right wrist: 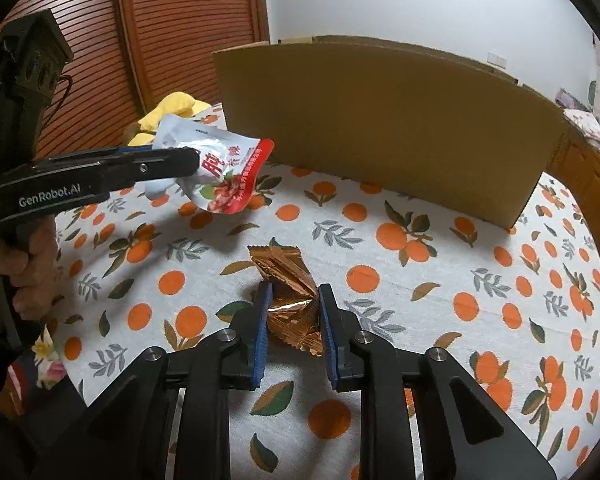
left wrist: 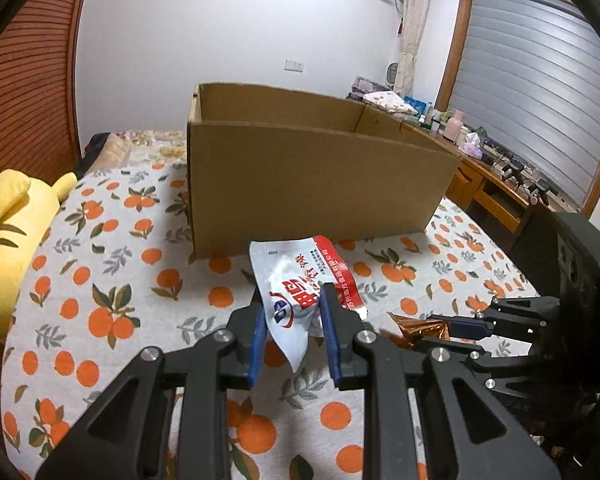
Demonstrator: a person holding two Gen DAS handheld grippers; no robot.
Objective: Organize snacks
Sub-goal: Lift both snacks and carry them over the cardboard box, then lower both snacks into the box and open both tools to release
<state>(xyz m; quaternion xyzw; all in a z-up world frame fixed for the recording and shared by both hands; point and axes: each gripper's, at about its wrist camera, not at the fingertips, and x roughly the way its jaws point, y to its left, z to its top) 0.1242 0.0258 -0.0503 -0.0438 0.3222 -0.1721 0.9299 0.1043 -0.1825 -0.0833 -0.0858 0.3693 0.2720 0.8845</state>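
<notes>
The left gripper [left wrist: 290, 320] is clamped on a white-and-red snack pouch [left wrist: 300, 284], lifted above the orange-print bedsheet [left wrist: 100, 280] just in front of the near wall of the open cardboard box [left wrist: 312, 176]. To its right, the right gripper [right wrist: 293, 312] has its blue pads on either side of a copper foil snack packet [right wrist: 288, 288] lying on the sheet; whether they are squeezing it cannot be told. A yellow plush toy [left wrist: 12, 216] lies far left.

left wrist: low, close, facing cardboard box [left wrist: 312, 184] | right wrist: same | shared: box, orange-print bedspread [right wrist: 420, 280]
</notes>
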